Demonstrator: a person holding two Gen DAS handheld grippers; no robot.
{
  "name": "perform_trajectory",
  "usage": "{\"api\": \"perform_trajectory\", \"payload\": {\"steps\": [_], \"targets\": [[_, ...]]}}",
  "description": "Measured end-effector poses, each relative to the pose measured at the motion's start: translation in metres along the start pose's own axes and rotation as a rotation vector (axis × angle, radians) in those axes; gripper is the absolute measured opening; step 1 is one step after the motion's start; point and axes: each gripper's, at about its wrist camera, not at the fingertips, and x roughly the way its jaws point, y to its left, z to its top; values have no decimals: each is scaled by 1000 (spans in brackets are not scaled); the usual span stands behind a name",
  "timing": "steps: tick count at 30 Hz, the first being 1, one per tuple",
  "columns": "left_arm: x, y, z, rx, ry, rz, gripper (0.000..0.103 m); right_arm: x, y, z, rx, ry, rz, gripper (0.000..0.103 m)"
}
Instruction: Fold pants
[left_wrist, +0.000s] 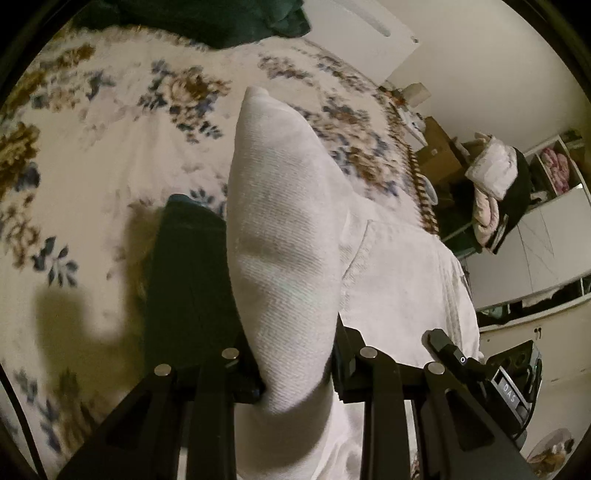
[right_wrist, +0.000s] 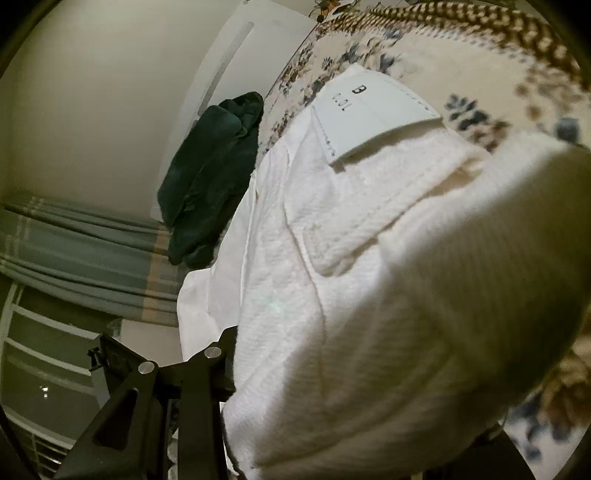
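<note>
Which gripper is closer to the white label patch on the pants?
Right. The right gripper grips the pants just below the label patch; the left gripper clamps fabric with no patch in view.

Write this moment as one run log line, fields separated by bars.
step: folding | left gripper: shut on white pants | right gripper: holding pants, jaws hidden | surface: floral bedspread | nearby: dark green garment

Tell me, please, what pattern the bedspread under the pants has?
Cream with blue and brown flowers; the bedspread shows best in the left wrist view.
</note>
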Motion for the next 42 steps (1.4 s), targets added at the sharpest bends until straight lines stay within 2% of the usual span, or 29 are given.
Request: {"api": "perform_trajectory", "payload": {"steps": [2, 4, 6, 7, 10, 11, 12, 13, 14, 15, 17, 21, 23, 25, 29, 33, 42], "targets": [[19, 24, 6, -22, 22, 11, 25, 35, -8, 1, 2, 15, -24, 40], [37, 47, 6, -61, 61, -5, 29, 51, -20, -3, -13, 31, -59, 41], [42, 61, 3, -89, 75, -10, 46, 61, -23, -4, -37, 37, -81, 43], [39, 63, 2, -90, 68, 1, 49, 62, -21, -5, -51, 42, -87, 46], [22, 51, -1, 2, 51, 131, 62, 61, -9, -3, -110, 88, -152, 61], [14, 43, -5, 42, 42, 201, 65, 58, -8, 0, -115, 102, -167, 67], [10, 39, -6, 60, 35, 231, 66, 51, -8, 7, -119, 125, -189, 69], [4, 32, -11, 80, 30, 271, 69, 47, -3, 7, -136, 149, -219, 77], [-2, 23, -17, 102, 29, 323, 83, 39, -1, 5, -160, 155, -256, 94], [-5, 17, -22, 113, 34, 357, 90, 31, 8, 6, -205, 148, -331, 97], [-12, 5, -30, 135, 33, 399, 91, 16, 22, 7, -276, 132, -413, 96], [-33, -33, -52, 202, 12, 499, 91, -17, 66, 4, -445, 55, -648, 100], [-44, -49, -55, 218, -10, 530, 91, -37, 82, 2, -509, 19, -729, 101], [-63, -65, -61, 213, -34, 540, 91, -46, 93, 2, -540, 0, -769, 101], [-99, -95, -69, 207, -74, 553, 91, -88, 122, -3, -569, -7, -793, 101], [-156, -133, -85, 206, -139, 557, 91, -140, 158, -15, -618, -30, -785, 101], [-285, -224, -150, 221, -274, 563, 91, -291, 255, -57, -713, -81, -684, 101]]}}
